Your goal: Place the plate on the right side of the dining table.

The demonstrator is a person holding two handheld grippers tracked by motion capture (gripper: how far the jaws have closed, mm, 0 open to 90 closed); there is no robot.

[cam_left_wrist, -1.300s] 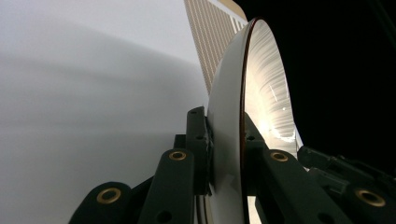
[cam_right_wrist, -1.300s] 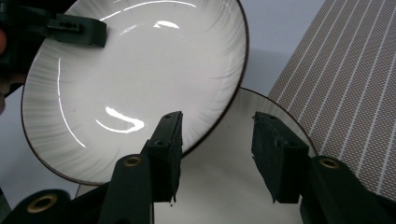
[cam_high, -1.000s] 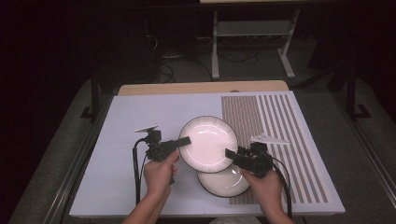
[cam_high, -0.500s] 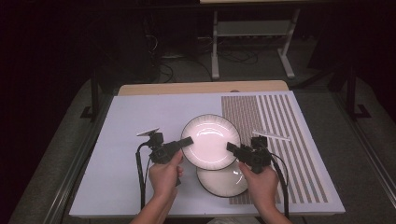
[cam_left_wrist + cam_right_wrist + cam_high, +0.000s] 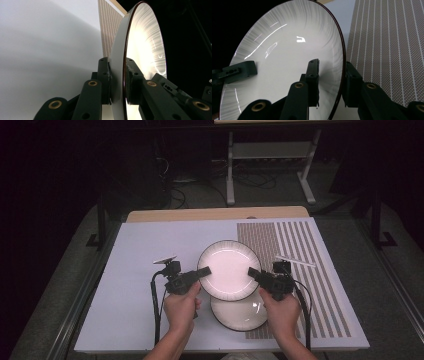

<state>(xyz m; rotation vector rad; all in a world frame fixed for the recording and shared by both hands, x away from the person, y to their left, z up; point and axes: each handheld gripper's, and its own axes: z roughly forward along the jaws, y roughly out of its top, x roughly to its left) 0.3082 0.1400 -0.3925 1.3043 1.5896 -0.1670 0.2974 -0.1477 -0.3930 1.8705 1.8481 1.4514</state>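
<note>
A white plate with a dark rim (image 5: 229, 270) hangs tilted over a second, similar plate (image 5: 240, 312) that lies on the table. My left gripper (image 5: 205, 271) is shut on the upper plate's left rim. In the left gripper view both pads (image 5: 106, 80) press the edge of the plate (image 5: 145, 50). My right gripper (image 5: 252, 272) reaches the right rim. In the right gripper view its jaws (image 5: 332, 82) straddle the edge of the plate (image 5: 287, 50) and have just been closing. A gap still shows beside the inner pad (image 5: 313, 80). The left gripper (image 5: 237, 71) shows across the plate.
A white mat (image 5: 140, 270) covers the table, with a brown striped placemat (image 5: 305, 270) on its right part. A thin white strip (image 5: 295, 261) lies on the placemat near my right gripper. A metal stand (image 5: 270, 155) is on the floor beyond the table's far edge.
The right gripper has moved up from beside the lower plate to the upper plate's right rim. The upper plate has drifted slightly right in the left gripper.
</note>
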